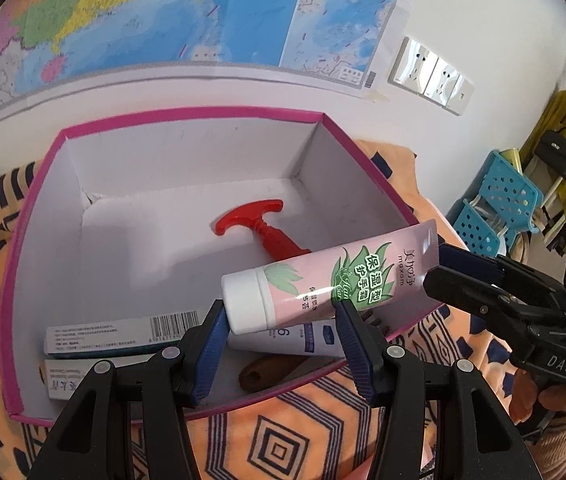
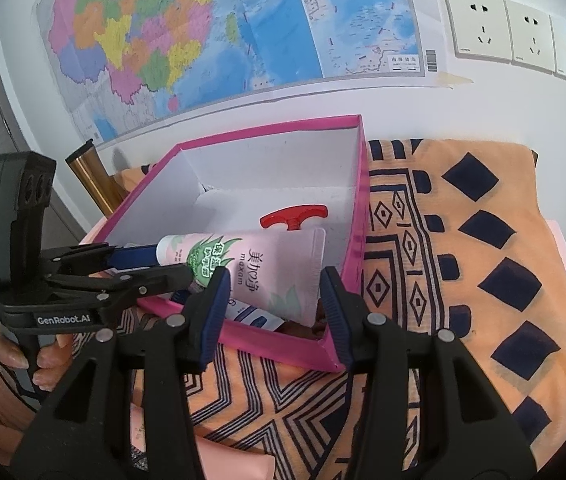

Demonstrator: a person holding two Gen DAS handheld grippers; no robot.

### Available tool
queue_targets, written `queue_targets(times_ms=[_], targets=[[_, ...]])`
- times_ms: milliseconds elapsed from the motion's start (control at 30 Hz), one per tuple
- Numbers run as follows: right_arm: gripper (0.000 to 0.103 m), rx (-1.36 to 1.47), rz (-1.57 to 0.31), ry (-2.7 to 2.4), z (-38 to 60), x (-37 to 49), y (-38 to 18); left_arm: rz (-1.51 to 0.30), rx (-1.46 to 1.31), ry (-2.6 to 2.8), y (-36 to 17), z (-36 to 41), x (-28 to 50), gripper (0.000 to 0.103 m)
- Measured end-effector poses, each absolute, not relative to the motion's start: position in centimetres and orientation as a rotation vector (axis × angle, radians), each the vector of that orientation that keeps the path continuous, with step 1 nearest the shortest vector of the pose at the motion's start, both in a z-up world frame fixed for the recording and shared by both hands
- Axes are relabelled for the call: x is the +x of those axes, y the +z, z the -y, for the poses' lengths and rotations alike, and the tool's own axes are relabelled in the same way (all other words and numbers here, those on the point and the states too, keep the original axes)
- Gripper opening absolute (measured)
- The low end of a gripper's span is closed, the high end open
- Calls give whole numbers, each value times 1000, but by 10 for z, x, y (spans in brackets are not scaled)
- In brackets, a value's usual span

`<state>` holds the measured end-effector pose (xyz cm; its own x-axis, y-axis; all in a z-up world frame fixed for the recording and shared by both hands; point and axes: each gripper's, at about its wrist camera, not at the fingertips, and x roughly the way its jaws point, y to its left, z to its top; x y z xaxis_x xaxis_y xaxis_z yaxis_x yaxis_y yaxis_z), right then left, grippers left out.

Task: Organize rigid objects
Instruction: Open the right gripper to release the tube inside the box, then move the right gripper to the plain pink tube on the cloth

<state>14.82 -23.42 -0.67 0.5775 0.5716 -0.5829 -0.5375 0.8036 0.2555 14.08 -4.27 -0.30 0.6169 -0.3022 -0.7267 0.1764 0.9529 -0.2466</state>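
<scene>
A pink hand-cream tube (image 1: 331, 280) with a white cap lies slanted over the near right part of the pink-rimmed box (image 1: 187, 114). My left gripper (image 1: 279, 320) is open, its blue pads either side of the tube's cap end; whether they touch it is unclear. My right gripper (image 2: 273, 304) is open, at the box's near right corner, with the tube's flat end (image 2: 279, 264) between its fingers. In the box lie a red T-handled tool (image 1: 261, 226), a white-and-blue tube (image 1: 291, 338), two small cartons (image 1: 119, 334) and a brown wooden piece (image 1: 267, 372).
The box (image 2: 357, 216) stands on an orange cloth with dark patterns (image 2: 463, 240), against a white wall with a map (image 2: 223, 32) and sockets (image 2: 503, 32). A blue perforated stool (image 1: 495, 204) stands at the right. A brass post (image 2: 91, 176) rises left of the box.
</scene>
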Motion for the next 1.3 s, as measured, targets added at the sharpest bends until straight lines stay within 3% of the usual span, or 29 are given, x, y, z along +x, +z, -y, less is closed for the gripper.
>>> queue_targets(times_ms=[900,1300], targets=[[53,13,-664,605,227,129,-4,-784,-90,-251,8,49,114,57],[60,84,-668,752,244,91,-2,-702,-19,-237,21,47,62,71]])
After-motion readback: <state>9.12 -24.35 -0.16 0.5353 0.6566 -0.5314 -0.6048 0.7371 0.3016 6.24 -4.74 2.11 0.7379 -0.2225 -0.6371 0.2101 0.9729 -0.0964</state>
